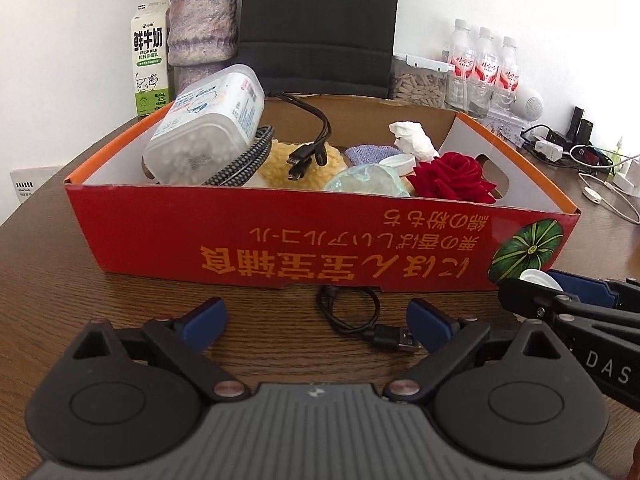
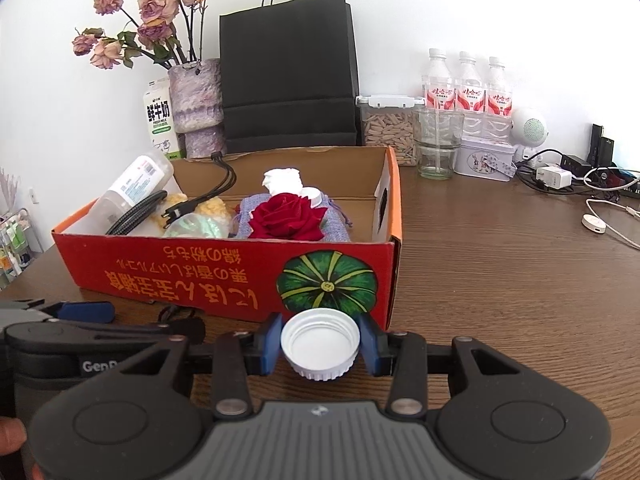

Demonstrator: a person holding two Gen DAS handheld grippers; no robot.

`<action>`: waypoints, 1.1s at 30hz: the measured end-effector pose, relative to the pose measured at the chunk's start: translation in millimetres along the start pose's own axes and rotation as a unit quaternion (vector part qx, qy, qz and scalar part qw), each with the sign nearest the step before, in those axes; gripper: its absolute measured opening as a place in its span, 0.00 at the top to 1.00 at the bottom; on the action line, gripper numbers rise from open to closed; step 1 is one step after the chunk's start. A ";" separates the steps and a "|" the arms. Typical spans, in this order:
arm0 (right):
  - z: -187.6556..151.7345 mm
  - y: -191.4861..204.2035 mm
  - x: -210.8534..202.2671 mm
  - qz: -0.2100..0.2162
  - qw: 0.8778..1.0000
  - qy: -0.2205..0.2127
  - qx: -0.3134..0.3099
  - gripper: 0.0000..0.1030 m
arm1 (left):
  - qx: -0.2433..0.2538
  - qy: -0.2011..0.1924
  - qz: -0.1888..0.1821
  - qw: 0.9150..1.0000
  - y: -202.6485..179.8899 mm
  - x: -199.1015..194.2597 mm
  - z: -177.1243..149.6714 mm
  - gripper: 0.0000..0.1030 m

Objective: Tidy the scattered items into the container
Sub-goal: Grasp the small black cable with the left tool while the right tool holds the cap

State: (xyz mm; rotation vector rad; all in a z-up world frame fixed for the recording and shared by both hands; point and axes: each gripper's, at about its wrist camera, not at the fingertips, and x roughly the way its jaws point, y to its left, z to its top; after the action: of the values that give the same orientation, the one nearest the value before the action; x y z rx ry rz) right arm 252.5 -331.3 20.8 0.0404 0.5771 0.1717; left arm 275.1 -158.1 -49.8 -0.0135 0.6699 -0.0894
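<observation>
A red cardboard box (image 1: 280,240) (image 2: 224,276) sits on the wooden table and holds a plastic jar (image 1: 208,124), cables, a red rose (image 1: 452,176) (image 2: 286,218), a tissue and other small items. A black USB cable (image 1: 360,320) lies on the table in front of the box, between my left gripper's fingers. My left gripper (image 1: 318,322) is open and empty, low over the table. My right gripper (image 2: 320,344) is shut on a white bottle cap (image 2: 320,342), close to the box's front right corner; it also shows in the left wrist view (image 1: 560,294).
Behind the box stand a milk carton (image 1: 149,64), a vase of dried roses (image 2: 196,108), a black paper bag (image 2: 288,76), a seed container (image 2: 390,128), a glass (image 2: 438,144) and three water bottles (image 2: 466,96). Chargers and cables (image 2: 592,184) lie at the far right.
</observation>
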 end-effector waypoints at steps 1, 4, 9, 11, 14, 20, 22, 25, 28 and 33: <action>-0.1 0.7 -0.8 0.001 1.000 -0.001 -0.004 0.62 | 0.004 0.000 0.001 1.000 -2.2 0.7 0.0 0.12; -0.5 4.0 -4.2 0.008 1.000 -0.006 -0.015 0.62 | 0.022 -0.003 0.015 1.000 -7.7 0.3 -0.2 0.30; -0.1 4.6 -7.4 0.014 1.000 -0.010 -0.018 0.62 | 0.040 0.000 0.004 0.999 -15.2 -7.3 0.4 0.72; -0.1 4.8 -8.1 0.015 1.000 -0.011 -0.017 0.62 | 0.055 0.000 0.009 0.998 -18.5 -10.6 -1.7 0.74; -0.5 4.7 -8.7 0.017 1.000 -0.012 -0.018 0.62 | 0.049 -0.001 0.002 0.999 -14.2 -14.4 -4.3 0.76; -1.9 6.1 -8.9 0.018 1.000 -0.012 -0.021 0.62 | 0.069 -0.015 -0.005 0.997 -14.2 -31.1 -12.2 0.99; -2.2 6.3 -9.1 0.018 1.000 -0.012 -0.022 0.62 | 0.075 -0.014 -0.011 0.997 -13.9 -34.5 -14.5 0.99; -2.3 6.4 -9.2 0.018 1.000 -0.012 -0.022 0.62 | 0.057 -0.013 -0.017 0.998 -8.6 -36.3 -14.3 0.99; -3.3 7.4 -8.3 0.018 0.999 -0.010 -0.025 0.62 | 0.031 -0.026 -0.032 0.999 -3.7 -38.8 -8.8 0.95; -3.9 8.3 -8.2 0.019 0.999 -0.010 -0.027 0.62 | 0.019 0.007 -0.010 1.000 -7.8 -18.5 6.5 0.42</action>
State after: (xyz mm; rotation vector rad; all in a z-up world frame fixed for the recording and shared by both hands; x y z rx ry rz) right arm 242.4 -324.5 22.6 0.0012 0.5524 0.2224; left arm 264.1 -164.4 -32.9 0.0178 0.6829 -0.1215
